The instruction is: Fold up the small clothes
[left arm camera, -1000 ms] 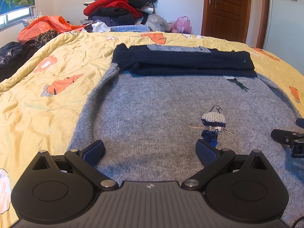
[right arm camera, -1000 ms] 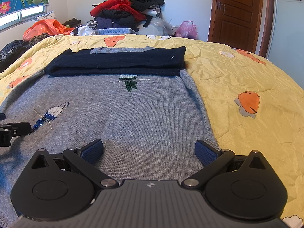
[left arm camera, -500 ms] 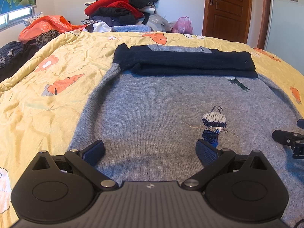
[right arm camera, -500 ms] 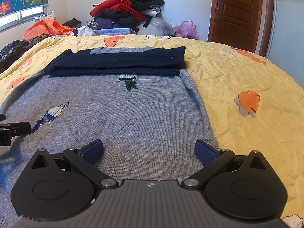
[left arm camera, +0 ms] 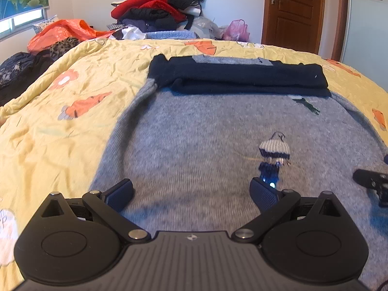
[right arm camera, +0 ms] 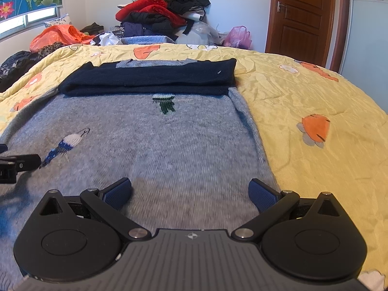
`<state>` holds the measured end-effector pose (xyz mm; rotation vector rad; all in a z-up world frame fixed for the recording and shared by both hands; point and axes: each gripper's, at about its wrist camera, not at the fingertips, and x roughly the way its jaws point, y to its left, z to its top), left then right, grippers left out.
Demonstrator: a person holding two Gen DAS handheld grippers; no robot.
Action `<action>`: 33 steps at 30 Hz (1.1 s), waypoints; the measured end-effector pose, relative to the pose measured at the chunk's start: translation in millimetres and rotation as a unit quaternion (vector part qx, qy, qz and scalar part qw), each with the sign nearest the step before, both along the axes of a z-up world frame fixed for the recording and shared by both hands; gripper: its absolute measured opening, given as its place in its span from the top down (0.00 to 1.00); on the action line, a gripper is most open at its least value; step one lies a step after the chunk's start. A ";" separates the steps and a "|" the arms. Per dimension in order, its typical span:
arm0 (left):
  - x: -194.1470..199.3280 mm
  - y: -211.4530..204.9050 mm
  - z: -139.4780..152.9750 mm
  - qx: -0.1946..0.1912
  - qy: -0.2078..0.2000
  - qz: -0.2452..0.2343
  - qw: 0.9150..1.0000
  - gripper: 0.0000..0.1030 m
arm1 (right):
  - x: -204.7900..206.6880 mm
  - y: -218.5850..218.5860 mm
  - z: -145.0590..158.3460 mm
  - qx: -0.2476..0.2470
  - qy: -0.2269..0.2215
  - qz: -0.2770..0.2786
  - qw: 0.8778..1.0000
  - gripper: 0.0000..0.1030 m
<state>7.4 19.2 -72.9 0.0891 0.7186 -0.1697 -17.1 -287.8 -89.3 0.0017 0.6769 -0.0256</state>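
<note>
The grey sweater [left arm camera: 206,145] was laid flat on the yellow quilt [left arm camera: 60,126], taking up most of the near half of the bed, with its navy sleeves [left arm camera: 242,77] folded across the far end in a dark band. From the right wrist view the same sweater [right arm camera: 157,140] ran from the near edge up to that navy band [right arm camera: 150,77], and the quilt [right arm camera: 315,97] with its orange flower prints spread off to the right.

The left gripper [left arm camera: 191,191] sat low over the near left part of the sweater, fingers wide apart, nothing between the blue pads [left arm camera: 120,191]. The right gripper [right arm camera: 190,191] was the same deal over the near right part, close to the sweater's right edge, fingers spread with only knit showing between the pads [right arm camera: 263,194]. Couldn't really tell if either one was actually touching the fabric.

There was a little knitted fish patch [left arm camera: 274,152] just beyond the left gripper's right finger, and a green patch [right arm camera: 165,100] up near the sleeves. Each gripper also poked into the edge of the other one's view.

Far side of the room had a big pile of clothes [right arm camera: 162,14] against the wall, an orange bag [left arm camera: 65,31] to the left, and a wooden door [right arm camera: 303,14] on the right.
</note>
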 end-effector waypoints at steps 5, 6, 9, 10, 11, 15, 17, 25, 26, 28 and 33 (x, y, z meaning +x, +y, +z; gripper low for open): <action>-28.7 5.0 1.3 0.005 0.004 0.001 1.000 0.00 | -26.8 -1.5 0.8 0.002 0.003 0.013 1.000 0.00; -33.8 6.2 1.3 0.005 0.004 0.001 1.000 0.00 | -31.0 -0.5 0.6 0.000 0.002 0.015 1.000 0.00; -44.8 7.7 -0.2 0.004 -0.003 -0.003 1.000 0.00 | -39.0 0.5 0.6 0.000 0.002 0.014 1.000 0.00; -47.2 8.9 -1.5 0.001 -0.009 -0.004 1.000 0.00 | -39.9 0.2 0.4 0.000 0.000 0.014 1.000 0.00; -47.9 9.8 -1.9 -0.003 -0.010 -0.004 1.000 0.00 | -39.9 0.2 0.3 0.001 0.000 0.014 1.000 0.00; -47.8 8.9 -2.1 -0.003 -0.012 -0.002 1.000 0.00 | -37.7 1.1 -0.5 -0.001 -0.001 0.014 1.000 0.00; -48.0 8.6 -2.0 -0.003 -0.012 -0.002 1.000 0.00 | -37.5 1.2 -0.4 -0.001 -0.001 0.014 1.000 0.00; -48.1 9.0 -2.1 -0.003 -0.012 -0.002 1.000 0.00 | -38.9 0.6 0.0 0.000 -0.001 0.012 1.000 0.00; -48.1 8.9 -2.1 -0.003 -0.012 -0.002 1.000 0.00 | -40.6 0.8 0.3 -0.001 -0.001 0.011 1.000 0.00; -48.2 8.8 -2.1 -0.003 -0.012 -0.002 1.000 0.00 | -45.5 1.4 0.5 -0.001 0.000 0.008 1.000 0.00; -48.2 8.7 -2.2 -0.003 -0.012 -0.002 1.000 0.00 | -61.2 1.5 -0.4 -0.002 -0.004 0.012 1.000 0.00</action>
